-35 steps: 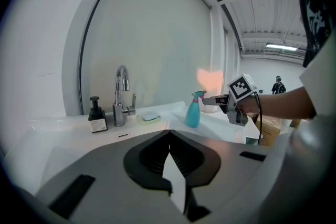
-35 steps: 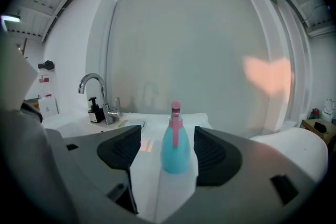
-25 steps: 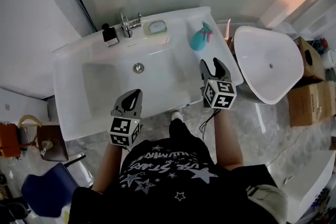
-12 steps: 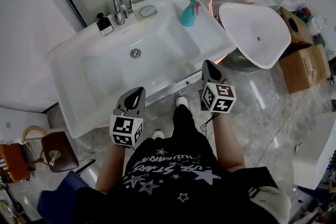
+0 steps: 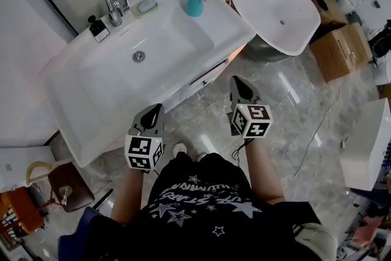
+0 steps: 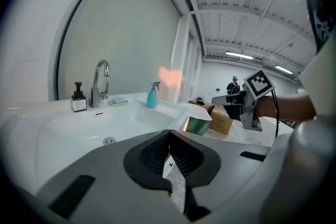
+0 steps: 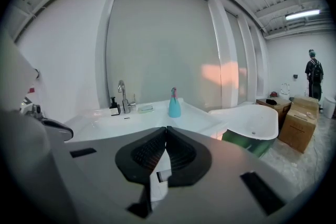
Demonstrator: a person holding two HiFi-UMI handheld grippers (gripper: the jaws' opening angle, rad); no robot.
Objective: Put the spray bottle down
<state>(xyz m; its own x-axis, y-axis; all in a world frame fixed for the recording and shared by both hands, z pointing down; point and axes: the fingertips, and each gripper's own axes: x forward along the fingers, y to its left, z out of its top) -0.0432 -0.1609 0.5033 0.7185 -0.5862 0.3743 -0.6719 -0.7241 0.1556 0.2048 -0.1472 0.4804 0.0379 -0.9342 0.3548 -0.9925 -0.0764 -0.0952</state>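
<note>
The teal spray bottle [image 5: 195, 2] with a pink trigger stands upright on the right ledge of the white sink [image 5: 73, 125], free of both grippers; it also shows in the left gripper view [image 6: 152, 96] and the right gripper view [image 7: 174, 105]. My left gripper [image 5: 154, 110] is shut and empty, at the sink's front edge. My right gripper [image 5: 239, 84] hangs over the floor to the right of the sink, well short of the bottle. Its jaws have just been closing and now meet with nothing between them.
A chrome faucet [image 5: 112, 6], a dark pump bottle [image 5: 98, 27] and a soap dish [image 5: 145, 6] line the sink's back. A white bathtub [image 5: 275, 9] stands to the right, cardboard boxes [image 5: 342, 46] beyond it. A brown chair [image 5: 67, 183] is at lower left.
Both grippers have drawn back from the sink toward the person. The right gripper's jaws, open a second ago beside the bottle, are now shut. The bottle stays on the ledge.
</note>
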